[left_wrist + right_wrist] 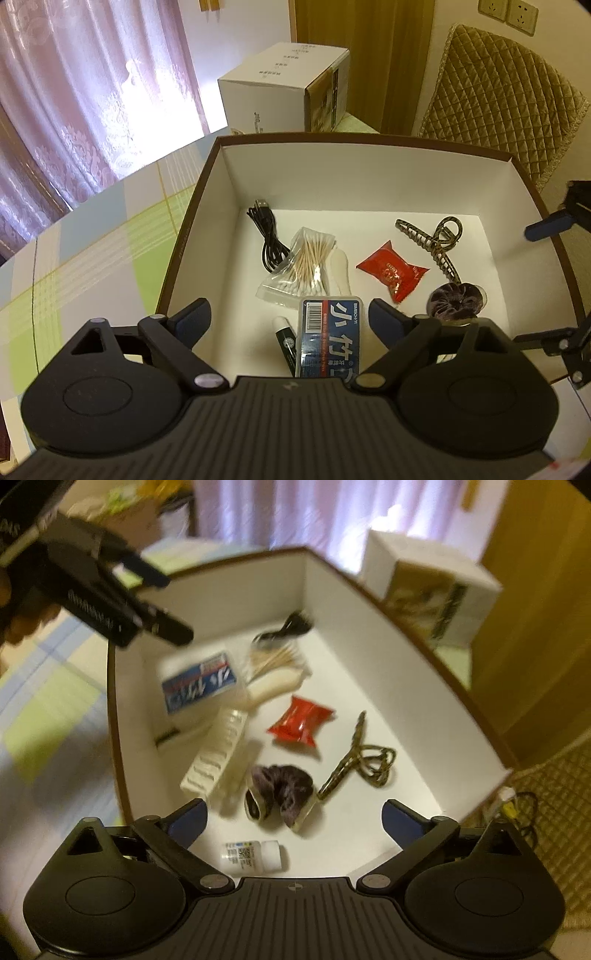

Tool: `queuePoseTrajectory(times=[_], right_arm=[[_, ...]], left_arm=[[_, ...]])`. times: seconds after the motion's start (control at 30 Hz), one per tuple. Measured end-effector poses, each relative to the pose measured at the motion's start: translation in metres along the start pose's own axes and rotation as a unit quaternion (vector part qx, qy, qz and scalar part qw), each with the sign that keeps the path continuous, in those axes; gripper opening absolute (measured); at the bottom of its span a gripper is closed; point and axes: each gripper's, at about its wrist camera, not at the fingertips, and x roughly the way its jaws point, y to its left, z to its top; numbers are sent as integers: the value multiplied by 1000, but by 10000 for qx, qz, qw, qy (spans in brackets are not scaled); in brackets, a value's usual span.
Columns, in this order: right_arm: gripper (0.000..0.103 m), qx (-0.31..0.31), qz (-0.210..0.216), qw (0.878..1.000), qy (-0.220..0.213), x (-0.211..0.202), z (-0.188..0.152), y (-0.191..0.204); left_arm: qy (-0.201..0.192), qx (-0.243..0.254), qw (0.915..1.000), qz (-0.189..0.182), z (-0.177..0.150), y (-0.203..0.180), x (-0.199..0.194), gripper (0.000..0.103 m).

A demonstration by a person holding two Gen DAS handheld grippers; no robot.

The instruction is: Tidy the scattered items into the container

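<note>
Brown-rimmed white box (221,177) – inside lie black cable (266,236), cotton swabs (306,258), red packet (391,269), hair claw (432,240), purple scrunchie (456,301)

The left gripper (290,323) has its two fingers (192,321) spread wide apart, and nothing is between them. The right gripper (293,821) is the same, with its blue-tipped fingers (400,821) far apart and holding nothing. In the right wrist view the left gripper shows at the top left, a bit blurry, with a hand (13,602) wrapped around its back end.
</note>
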Motion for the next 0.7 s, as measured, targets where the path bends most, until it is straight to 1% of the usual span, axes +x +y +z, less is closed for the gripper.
queuePoseTrajectory(times=[0.13,0.17,0.27,0.37,0.47,0.6,0.7], right_arm=[[101,448,-139,9979,-453,-15,-7,11],[101,590,-178,9967,-522,-18,-8,14],[101,994,-356,9917,-732,-25,-15,24],[101,1402,-582,9848,-849,-29,-21,37],[101,1707,-719,9777,-987,-36,-27,48],[101,1945,-952,9693,-1165,-45,-31,63],[101,2129,-1146,9626,-1223,-52,-35,75]], left_arm=[[-100,-16,9999,-32,-4,-2,-7,94],[-125,-37,9999,-27,-5,-2,-9,96],[-223,-93,9997,-16,-10,-1,-16,96],[-303,-229,9993,-14,-16,2,-24,96],[-386,-381,9985,31,-22,8,-34,96],[-551,-477,9972,152,-32,11,-50,97],[-678,-469,9960,341,-39,11,-62,97]])
